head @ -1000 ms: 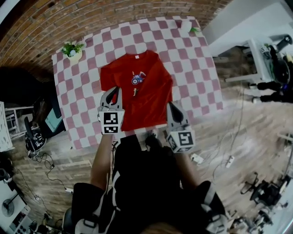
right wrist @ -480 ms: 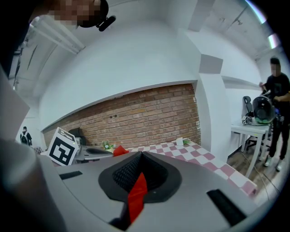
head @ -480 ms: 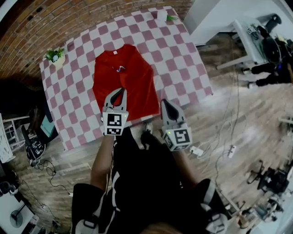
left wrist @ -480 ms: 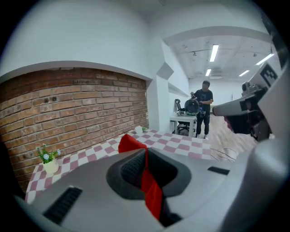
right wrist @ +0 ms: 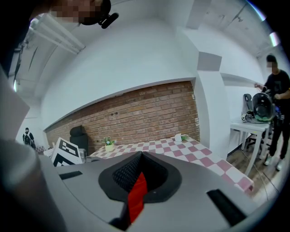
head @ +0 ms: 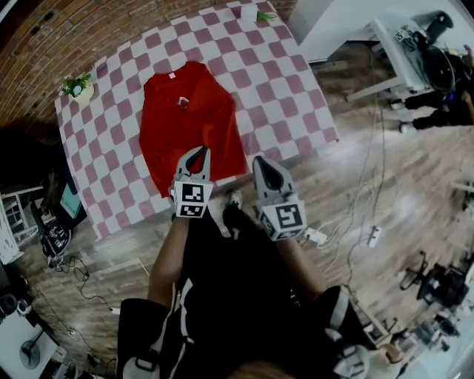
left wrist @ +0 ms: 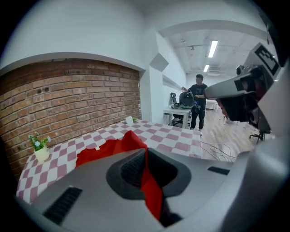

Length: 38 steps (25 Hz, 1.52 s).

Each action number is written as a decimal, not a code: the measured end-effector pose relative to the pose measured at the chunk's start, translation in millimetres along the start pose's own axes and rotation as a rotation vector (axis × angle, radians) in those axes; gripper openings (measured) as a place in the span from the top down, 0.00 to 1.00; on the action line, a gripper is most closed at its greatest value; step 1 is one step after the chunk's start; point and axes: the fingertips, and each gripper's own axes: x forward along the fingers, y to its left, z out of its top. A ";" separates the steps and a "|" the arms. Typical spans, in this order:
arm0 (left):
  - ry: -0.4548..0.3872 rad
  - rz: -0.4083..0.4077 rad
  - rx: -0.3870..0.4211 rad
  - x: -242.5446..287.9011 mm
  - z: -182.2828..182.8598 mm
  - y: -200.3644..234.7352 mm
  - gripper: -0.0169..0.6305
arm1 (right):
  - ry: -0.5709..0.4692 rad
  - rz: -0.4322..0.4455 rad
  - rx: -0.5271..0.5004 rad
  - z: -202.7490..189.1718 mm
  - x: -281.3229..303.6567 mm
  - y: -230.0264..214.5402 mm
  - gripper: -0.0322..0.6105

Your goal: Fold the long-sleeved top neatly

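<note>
- Long-sleeved top [head: 189,122], red, lies flat on the checkered surface [head: 285,89]. Collar points to the far side by the brick wall [head: 89,22], and the hem is at the near edge.
- From the head view the top looks like one long narrow shape with a small print near the chest.
- Left claw [head: 198,152] is at the near hem, over the edge of the surface. Its jaws are pinched tight on a fold of the red cloth.
- In the left gripper view, the red cloth runs up from between the jaws of the left claw [left wrist: 145,156] and out onto the surface.
- Right claw [head: 261,163] is just beside the hem's right corner, past the surface edge and over the wood floor [head: 385,185].
- In the right gripper view, the right claw [right wrist: 140,159] is closed with a strip of red cloth clamped between its pads.
- The two claws are side by side and near each other.
- Small potted plant [head: 78,86] sits at the far left corner of the surface and a white cup [head: 249,12] at the far right corner, both well apart from the top.
- A person [left wrist: 198,102] stands by a white desk [left wrist: 179,112] in the background.
</note>
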 end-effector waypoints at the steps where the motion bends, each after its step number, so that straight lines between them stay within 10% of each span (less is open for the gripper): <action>1: 0.013 -0.007 -0.002 3.7 -7.5 -5.3 0.95 | 0.004 -0.001 -0.006 -4.1 -1.2 -2.0 0.94; 24: 0.161 -0.041 -0.069 62.9 -123.6 -69.9 0.95 | 0.083 0.014 0.013 -53.9 -10.5 -18.3 0.94; 31: 0.144 -0.098 -0.105 59.3 -111.8 -85.8 0.71 | 0.075 0.023 0.007 -50.0 -16.6 -19.7 0.94; 38: 0.069 -0.052 -0.147 27.9 -84.3 -75.6 0.72 | 0.050 0.052 0.003 -36.9 -21.9 -10.3 0.94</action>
